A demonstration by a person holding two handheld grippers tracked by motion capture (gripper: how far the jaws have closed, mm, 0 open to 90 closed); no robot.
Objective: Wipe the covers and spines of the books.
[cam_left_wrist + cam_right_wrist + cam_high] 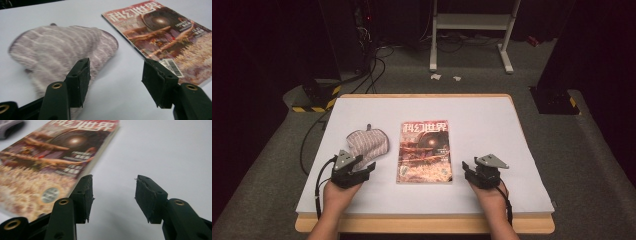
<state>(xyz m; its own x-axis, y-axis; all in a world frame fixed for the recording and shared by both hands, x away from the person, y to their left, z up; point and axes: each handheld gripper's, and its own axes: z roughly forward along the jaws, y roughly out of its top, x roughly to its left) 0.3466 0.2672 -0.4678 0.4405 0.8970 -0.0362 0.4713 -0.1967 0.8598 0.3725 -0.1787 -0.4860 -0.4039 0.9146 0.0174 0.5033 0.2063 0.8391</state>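
Both jaw pairs nearest the lens, spread, nothing between the pads. No earlier shot to compare.

Left gripper point(362, 167) at 7 o'clock on the table point(492, 115), jaws apart with bare white surface in the gap. Tips just short of the striped oven mitt point(368, 142), which lies at 11 o'clock from the jaws; left pad overlaps its near edge in the left gripper view, contact not confirmable. Mitt point(62, 47) long axis roughly 7-to-1, hanging loop at the far end.

Right gripper point(472, 172) at 5 o'clock, jaws also parted, empty. Magazine point(424, 151) just beside it at 10 o'clock; left pad in the right gripper view sits close to the magazine point(50, 157) right edge, apart from it.

Magazine dead centre, flat, cover up, long axis 6-to-12, title at the 12 end, barcode near corner toward the left gripper.

Judgement: magazine sits between both hands, right one slightly nearer its long edge; left one nearer the mitt.
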